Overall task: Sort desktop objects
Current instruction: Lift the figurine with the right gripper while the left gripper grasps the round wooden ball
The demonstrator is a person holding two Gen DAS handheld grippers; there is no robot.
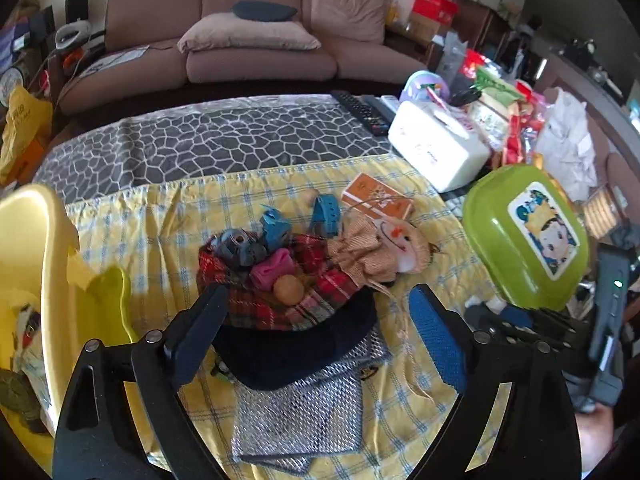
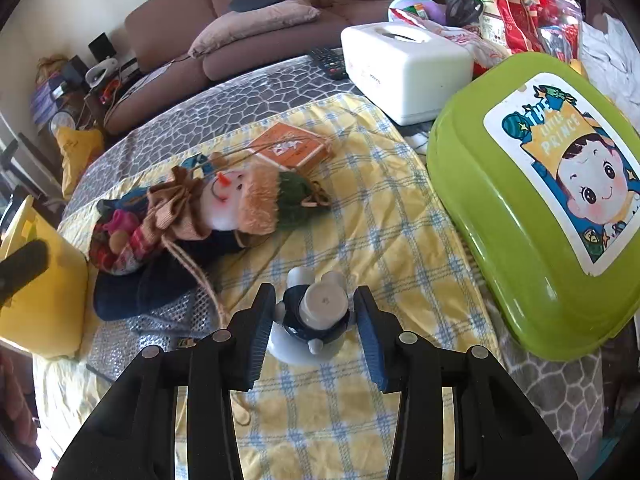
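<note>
1. Left wrist view: left claw (image 1: 320, 336) spread wide over a heap of toys on the yellow checked cloth (image 1: 168, 216), gripping nothing.
2. Between its fingers: a plaid sack (image 1: 280, 300) holding a pink roll (image 1: 274, 266), a tan ball (image 1: 289, 289) and a grey-blue figure (image 1: 240, 248); a snowman doll (image 1: 384, 248) lying against the sack's right side; a silver mesh pouch (image 1: 300, 412) flat on the cloth nearer the camera.
3. Behind the heap, an orange card box (image 1: 376, 196) with print too small to read, and blue plastic pieces (image 1: 324, 212) just beside it.
4. At left, a yellow bin (image 1: 36, 240) with a paper item inside, its contents otherwise unclear.
5. At right, a green lid (image 1: 524, 236) with a cartoon sticker, tilted up; behind it a white tissue box (image 1: 436, 144).
6. Right wrist view: right claw (image 2: 314, 332) parted, its blue pads on either side of a small bear figurine (image 2: 316, 312) in a dark blue top, lying on the checked cloth; contact with the pads cannot be made out.
7. On the green lid, sticker text "THE LITTLE PRINCE" above a crowned child's face.
8. Further back on the bench (image 2: 256, 88), the snowman doll beside the orange card box; the tissue box beyond the cloth's edge, with red snack bags (image 2: 516, 4) behind it, writing illegible.
</note>
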